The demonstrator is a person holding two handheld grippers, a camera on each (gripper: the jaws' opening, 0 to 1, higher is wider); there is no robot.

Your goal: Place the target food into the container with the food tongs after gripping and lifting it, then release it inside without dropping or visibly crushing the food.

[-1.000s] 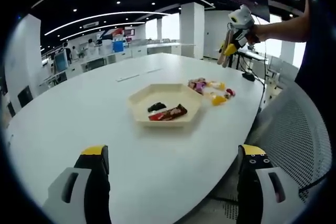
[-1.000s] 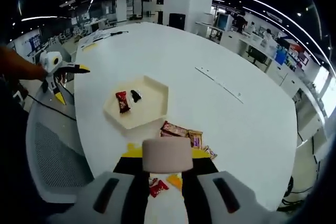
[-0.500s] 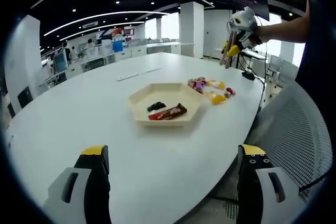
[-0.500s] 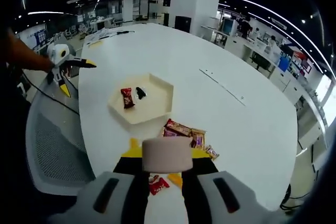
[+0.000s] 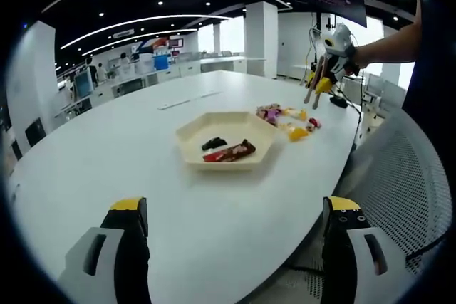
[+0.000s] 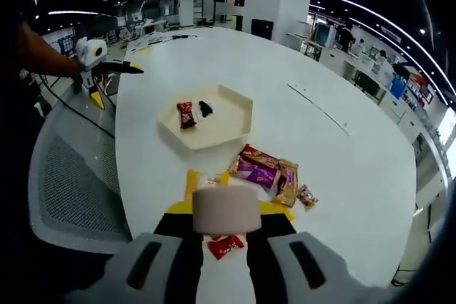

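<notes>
Left gripper view looks across a white bench [image 5: 107, 154] with the left tool [image 5: 235, 247] low at 6 o'clock, its two yellow-tipped jaws set wide apart and holding nothing. Near the middle of the bench sits one hexagonal tray [image 5: 189, 133] with two things in it: a red wrapped bar [image 5: 229, 152] and a small dark piece [image 5: 213, 144] just beside it. At 2 o'clock from the tray lies a loose pile of snacks [image 5: 288, 120] on the bench, too small to count there. Higher at 2 o'clock the right tool [image 5: 322, 83] hangs in a person's hand above the bench edge, near the pile; whether its jaws are shut cannot be told.

Right gripper view shows the right tool's jaws at 6 o'clock behind a pale block; their gap is hidden. About five wrapped snacks lie between them and the tray [image 6: 239, 122]. One mesh chair [image 6: 71, 190] stands at 9 o'clock.
</notes>
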